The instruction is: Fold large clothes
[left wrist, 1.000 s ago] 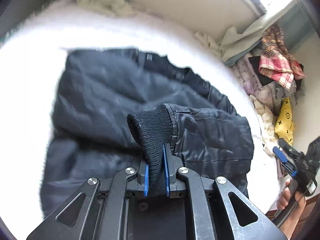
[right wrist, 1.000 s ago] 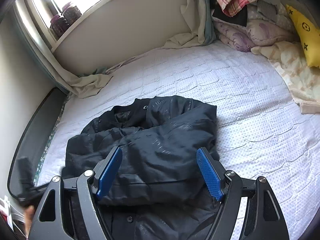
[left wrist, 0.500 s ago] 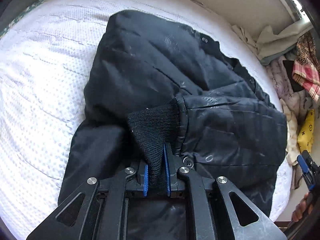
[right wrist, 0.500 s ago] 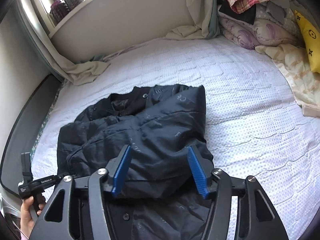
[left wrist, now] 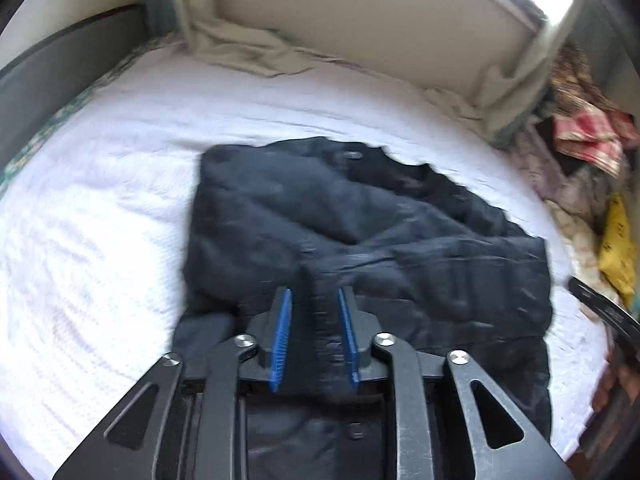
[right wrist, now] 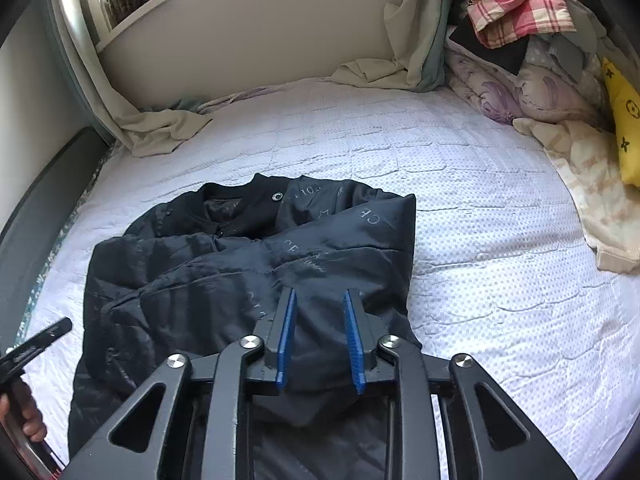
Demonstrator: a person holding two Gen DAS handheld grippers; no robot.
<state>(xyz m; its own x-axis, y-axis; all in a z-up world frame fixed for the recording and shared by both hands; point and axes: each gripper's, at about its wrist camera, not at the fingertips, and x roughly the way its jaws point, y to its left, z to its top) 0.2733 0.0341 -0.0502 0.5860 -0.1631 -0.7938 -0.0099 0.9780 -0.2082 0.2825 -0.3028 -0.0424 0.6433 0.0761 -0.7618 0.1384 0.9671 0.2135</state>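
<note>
Though blurred in the left wrist view, shows a black padded jacket (left wrist: 360, 220) lying rumpled on a bed (left wrist: 100, 200) with a white quilted cover, snap-buttoned collar toward the far wall. Places the left claw (left wrist: 313, 292) low over the jacket's near edge, jaws opening, blue pads apart, with a dark ribbed cuff (left wrist: 320, 332) between them; cannot tell through the blur whether the pads touch it.

From the right wrist view, sharper: shows the same jacket (right wrist: 224, 272) on the bed (right wrist: 480, 240), one side folded over the front. Finds the right claw (right wrist: 319, 292) at the near edge, jaws closing, pads pinching a bunched fold of jacket fabric. Catches a hand (right wrist: 28, 420) at the left edge. Beyond, along the right, heaped clothes (right wrist: 520, 12), a yellow cushion (right wrist: 624, 128) and a pale curtain (right wrist: 408, 40).
</note>
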